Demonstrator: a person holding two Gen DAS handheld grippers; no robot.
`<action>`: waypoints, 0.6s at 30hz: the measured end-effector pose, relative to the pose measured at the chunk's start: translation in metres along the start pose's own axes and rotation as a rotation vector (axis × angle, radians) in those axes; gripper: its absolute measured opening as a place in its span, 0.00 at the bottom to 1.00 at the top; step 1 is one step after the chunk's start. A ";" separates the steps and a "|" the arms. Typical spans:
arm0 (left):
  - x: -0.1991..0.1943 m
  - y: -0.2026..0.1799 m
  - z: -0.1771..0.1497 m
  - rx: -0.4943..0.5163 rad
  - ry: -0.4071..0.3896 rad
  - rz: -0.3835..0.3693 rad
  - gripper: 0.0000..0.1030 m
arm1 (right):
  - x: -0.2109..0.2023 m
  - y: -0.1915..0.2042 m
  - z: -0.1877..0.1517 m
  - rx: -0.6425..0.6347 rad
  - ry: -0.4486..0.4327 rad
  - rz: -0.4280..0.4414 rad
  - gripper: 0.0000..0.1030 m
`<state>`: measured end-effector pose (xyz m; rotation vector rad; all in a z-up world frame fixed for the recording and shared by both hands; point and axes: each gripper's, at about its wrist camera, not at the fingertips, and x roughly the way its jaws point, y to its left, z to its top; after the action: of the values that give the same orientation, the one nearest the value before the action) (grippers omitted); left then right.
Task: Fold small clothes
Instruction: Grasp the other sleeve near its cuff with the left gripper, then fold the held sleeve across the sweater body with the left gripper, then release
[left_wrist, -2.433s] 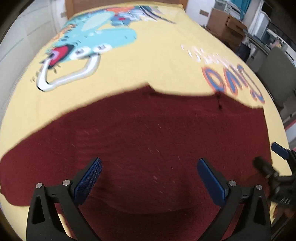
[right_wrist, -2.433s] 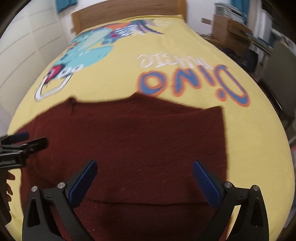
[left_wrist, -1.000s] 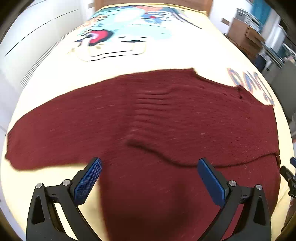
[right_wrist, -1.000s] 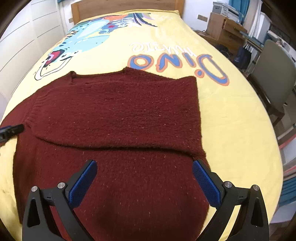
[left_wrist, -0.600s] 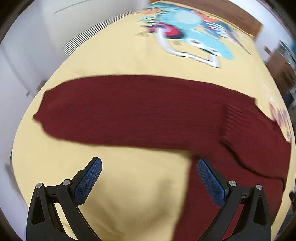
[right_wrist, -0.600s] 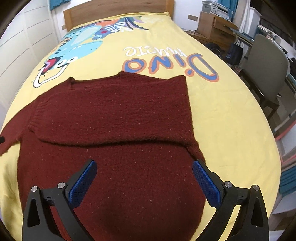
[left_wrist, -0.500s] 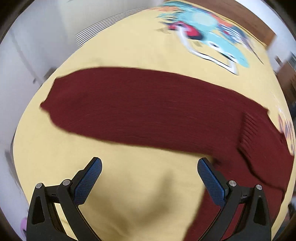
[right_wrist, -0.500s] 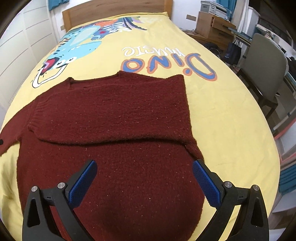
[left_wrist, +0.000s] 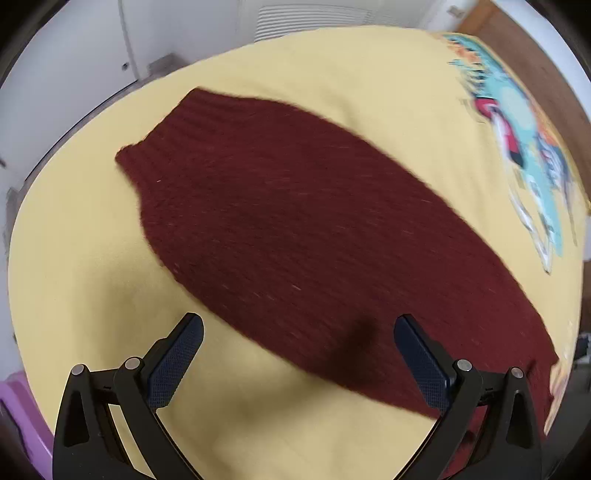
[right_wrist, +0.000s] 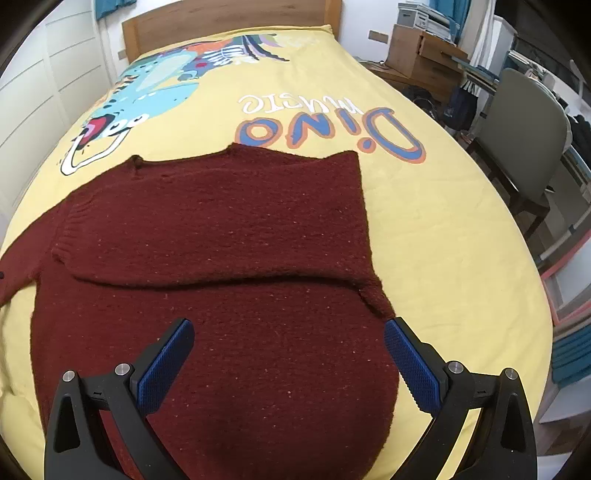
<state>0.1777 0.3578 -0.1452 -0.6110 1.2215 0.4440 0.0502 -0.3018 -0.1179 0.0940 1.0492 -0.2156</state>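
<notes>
There's the dark red knitted sweater, lying flat on the yellow bedspread of the bed, and one sleeve is folded across the chest, its ribbed cuff resting near the sweater's left edge in the right wrist view. The other sleeve stretches out straight over the bedspread in the left wrist view, ribbed cuff end pointing toward the bed's edge, the picture a little blurred. Left gripper hovers right above that sleeve, jaws spread wide with nothing between them; one blue pad sits over bare yellow cloth, the other over the red knit near the shoulder. Right gripper hangs above the lower body of the sweater, jaws likewise wide apart and empty, both blue pads framed over the knit, the right-hand one close to the sweater's side edge. Moving outward: the bedspread carries a cartoon dinosaur print in teal and the lettering "Dino" just past the sweater's collar. A wooden headboard closes off the far end of the bed. White panelled wardrobe doors run along one side; on the other stand a grey chair and a wooden cabinet with boxes stacked on it.
</notes>
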 end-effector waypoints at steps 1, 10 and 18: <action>0.003 0.005 0.003 -0.018 0.005 0.003 0.99 | 0.001 -0.001 0.000 0.002 0.003 -0.002 0.99; 0.022 0.015 0.017 -0.083 0.013 -0.051 0.68 | 0.011 -0.005 0.003 0.002 0.022 -0.018 0.99; 0.010 0.000 0.023 0.004 -0.001 -0.046 0.13 | 0.018 -0.008 0.008 -0.002 0.016 -0.020 0.99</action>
<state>0.1975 0.3731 -0.1499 -0.6336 1.2046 0.4033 0.0637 -0.3132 -0.1293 0.0834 1.0669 -0.2326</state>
